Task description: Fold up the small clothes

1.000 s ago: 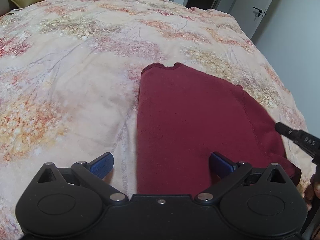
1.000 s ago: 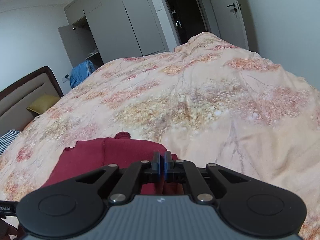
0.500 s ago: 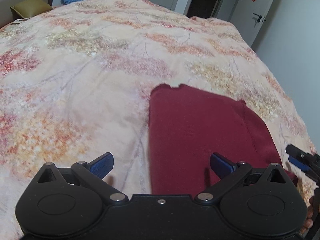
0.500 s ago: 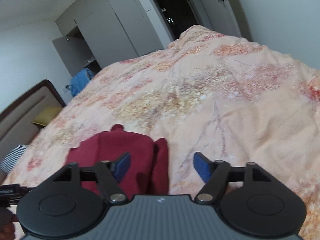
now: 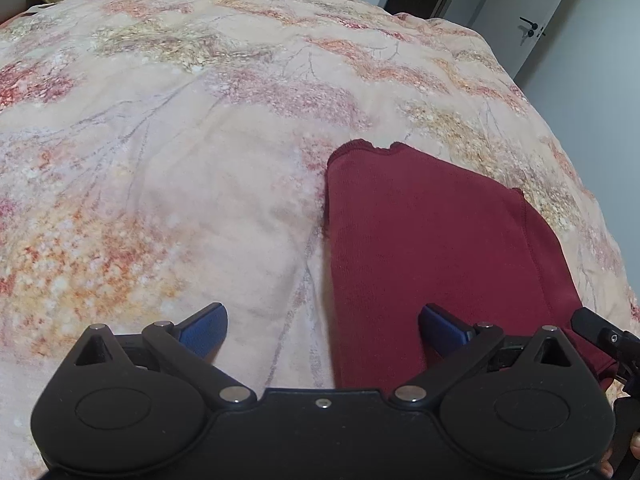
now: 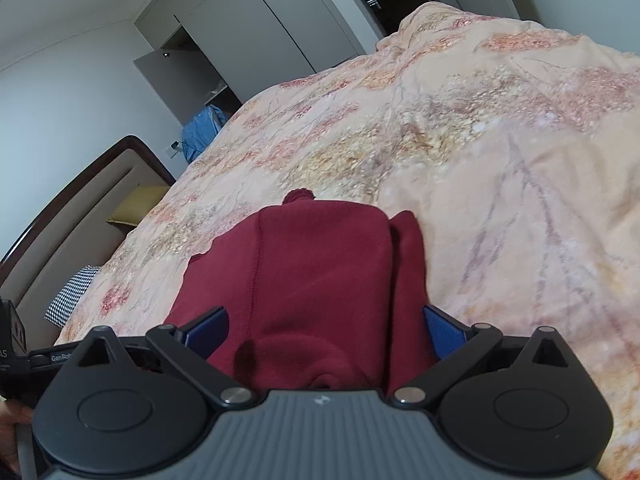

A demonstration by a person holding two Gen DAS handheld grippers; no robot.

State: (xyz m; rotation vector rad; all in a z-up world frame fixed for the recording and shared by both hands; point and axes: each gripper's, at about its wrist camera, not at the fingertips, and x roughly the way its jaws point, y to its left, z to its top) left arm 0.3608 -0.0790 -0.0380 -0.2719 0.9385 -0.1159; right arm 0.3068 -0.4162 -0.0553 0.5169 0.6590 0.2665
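Lying folded on the flowered bed (image 5: 168, 168), a soft, light red garment (image 5: 432, 240), likely limp when lifted. Hovering wide apart over its near edge, left gripper (image 5: 323, 326) and right gripper (image 6: 326, 328), freshly opened, gripping nothing; best pinched at corners.

i count one red garment (image 5: 432, 248) on one quilt (image 5: 168, 168), two grippers, left (image 5: 322, 326) and right (image 6: 326, 326), one yellow pillow (image 6: 134, 208) at ten o'clock, one blue cloth (image 6: 202, 126), one door (image 5: 532, 12) at one o'clock.
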